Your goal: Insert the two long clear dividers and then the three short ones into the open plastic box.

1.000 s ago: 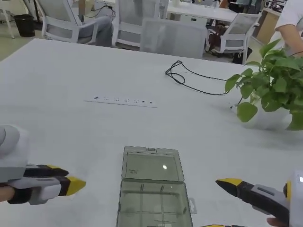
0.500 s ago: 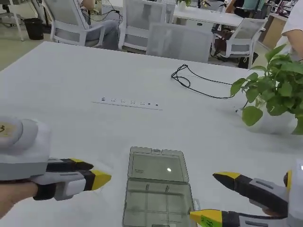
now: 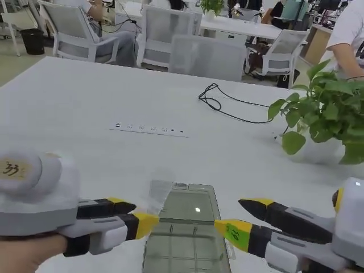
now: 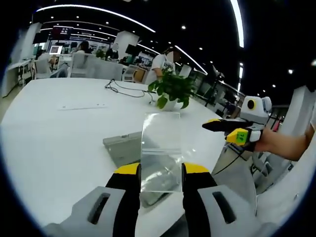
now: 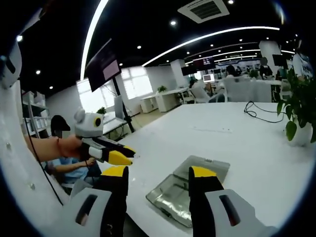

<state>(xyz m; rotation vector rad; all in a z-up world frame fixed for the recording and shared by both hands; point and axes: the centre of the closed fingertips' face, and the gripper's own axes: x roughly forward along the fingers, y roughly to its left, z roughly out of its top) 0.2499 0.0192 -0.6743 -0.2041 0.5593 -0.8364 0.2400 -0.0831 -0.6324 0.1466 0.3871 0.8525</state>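
The open plastic box (image 3: 187, 242) lies on the white table (image 3: 68, 108), lid (image 3: 190, 205) folded back away from me, with dividers standing inside the base. My left gripper (image 3: 139, 215) hovers at the box's left edge, shut on a clear divider (image 3: 154, 194) that sticks up ahead of it. In the left gripper view the clear divider (image 4: 160, 148) stands upright between the jaws of my left gripper (image 4: 159, 170), above the box (image 4: 121, 145). My right gripper (image 3: 232, 216) hangs open and empty at the box's right edge; its own view shows the box (image 5: 190, 190) beyond the right gripper (image 5: 158, 173).
A potted plant (image 3: 324, 114) stands at the right, with a black cable (image 3: 227, 102) beside it. A flush power strip (image 3: 151, 129) lies mid-table beyond the box. Office chairs (image 3: 207, 57) line the far edge, and a person's arm (image 3: 347, 40) shows at the top right.
Both grippers have closed in on the box from either side. The clear divider now shows ahead of the left gripper's jaws over the box's left edge.
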